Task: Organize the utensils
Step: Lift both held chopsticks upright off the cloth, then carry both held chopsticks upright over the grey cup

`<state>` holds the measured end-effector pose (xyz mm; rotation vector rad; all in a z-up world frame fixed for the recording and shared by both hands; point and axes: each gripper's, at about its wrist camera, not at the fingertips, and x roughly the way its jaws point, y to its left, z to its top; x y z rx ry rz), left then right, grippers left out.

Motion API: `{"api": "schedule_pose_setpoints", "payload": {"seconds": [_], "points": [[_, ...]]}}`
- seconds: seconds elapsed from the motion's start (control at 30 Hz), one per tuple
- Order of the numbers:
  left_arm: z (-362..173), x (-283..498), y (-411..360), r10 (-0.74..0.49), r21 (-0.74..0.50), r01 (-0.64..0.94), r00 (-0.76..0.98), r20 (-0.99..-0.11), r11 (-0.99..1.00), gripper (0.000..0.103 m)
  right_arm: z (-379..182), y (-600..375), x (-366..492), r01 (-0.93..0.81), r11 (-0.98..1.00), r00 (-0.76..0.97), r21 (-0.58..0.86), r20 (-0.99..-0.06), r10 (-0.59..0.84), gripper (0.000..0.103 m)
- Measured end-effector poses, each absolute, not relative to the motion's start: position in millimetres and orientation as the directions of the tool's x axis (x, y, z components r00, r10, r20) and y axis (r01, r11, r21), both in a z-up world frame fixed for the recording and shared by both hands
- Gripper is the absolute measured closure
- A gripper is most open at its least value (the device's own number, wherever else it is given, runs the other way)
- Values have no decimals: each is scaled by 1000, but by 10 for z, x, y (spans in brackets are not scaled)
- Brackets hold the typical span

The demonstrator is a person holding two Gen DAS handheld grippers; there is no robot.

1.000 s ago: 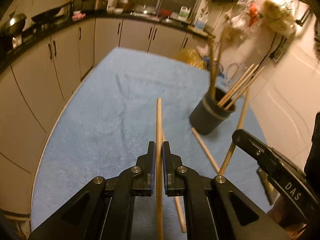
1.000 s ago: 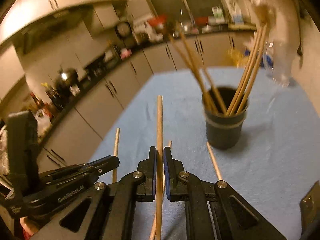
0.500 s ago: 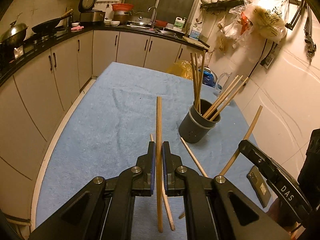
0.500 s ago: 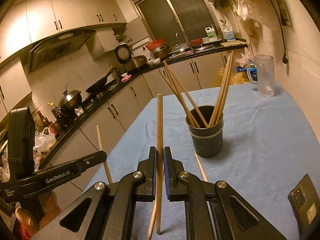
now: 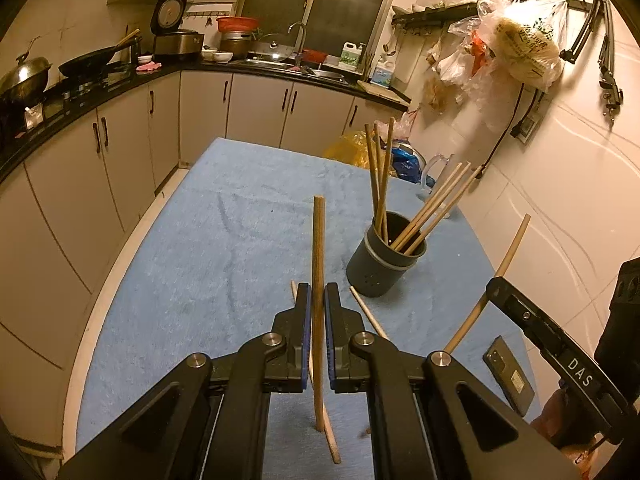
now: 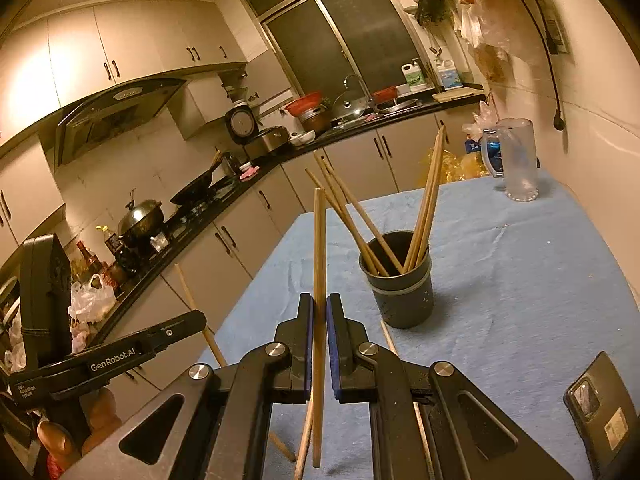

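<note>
A dark round holder (image 5: 384, 264) with several wooden chopsticks in it stands on the blue cloth; it also shows in the right wrist view (image 6: 402, 284). My left gripper (image 5: 317, 306) is shut on a chopstick (image 5: 318, 248), held upright above the cloth, near left of the holder. My right gripper (image 6: 319, 312) is shut on another chopstick (image 6: 319, 248), also upright. The right gripper's chopstick (image 5: 508, 252) shows in the left wrist view, the left gripper's chopstick (image 6: 192, 304) in the right wrist view. Loose chopsticks (image 5: 366, 312) lie on the cloth by the holder.
The table under the blue cloth (image 5: 224, 248) has cabinets to its left and a tiled wall to its right. A phone (image 5: 509, 376) lies at the near right, also in the right wrist view (image 6: 600, 404). A clear plastic jug (image 6: 516, 160) stands at the far right corner.
Both grippers have risen and pulled back from the holder with their chopsticks still held. The holder now looks smaller and farther.
</note>
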<state>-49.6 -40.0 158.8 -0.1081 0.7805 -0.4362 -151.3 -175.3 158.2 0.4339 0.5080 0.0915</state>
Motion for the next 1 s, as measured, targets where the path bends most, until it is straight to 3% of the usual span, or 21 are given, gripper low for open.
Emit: {"api": "schedule_pose_setpoints", "payload": {"seconds": [1.0], "points": [[2123, -515, -775, -466, -227, 421, 647, -604, 878, 97, 1822, -2300, -1837, 78, 866, 921, 494, -367, 126, 96]]}}
